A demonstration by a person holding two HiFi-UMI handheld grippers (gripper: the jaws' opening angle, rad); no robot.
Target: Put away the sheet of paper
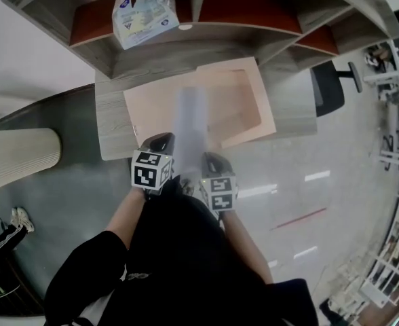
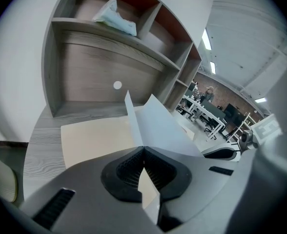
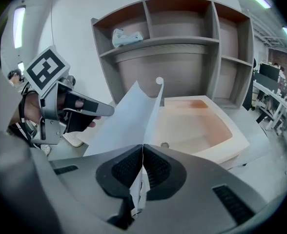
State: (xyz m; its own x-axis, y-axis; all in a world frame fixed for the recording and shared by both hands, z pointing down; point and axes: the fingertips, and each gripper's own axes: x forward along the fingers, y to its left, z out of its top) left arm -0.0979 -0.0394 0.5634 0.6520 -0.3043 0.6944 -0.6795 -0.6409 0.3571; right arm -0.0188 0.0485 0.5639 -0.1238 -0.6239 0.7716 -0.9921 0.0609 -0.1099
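Left tongs (image 2: 143, 152): pressed together, pinching the paper (image 1: 191, 121) at its near edge. A bit of paper pokes back behind the pads.
Right tongs (image 3: 142, 150): pressed together too, pinching the same near edge, just beside the left tongs.
Layout: both pairs sit side by side in the head view, angled down toward the tray (image 1: 264, 100), with the marker cubes facing up.
Paper: white, held clear of the surface (image 1: 115, 128) and bowed into a trough between the two grips. Its far end reaches out over the tray. It's blurred in the head view, and I can't tell if it touches the tray.
Tray: shallow, peach, with a raised rim. It lies on the grey wood-grain surface in front of the shelf (image 1: 206, 46).
Shelf: open compartments, the upper ones with reddish-brown backs.
Pack (image 1: 142, 15): soft, white, lying in an upper left compartment.
Disc (image 2: 117, 85): small, white, on the shelf's back panel below the pack.
Chair (image 1: 327, 87): black, to the right of the surface.
Arms: black sleeves pushed up, bare forearms behind the tongs.
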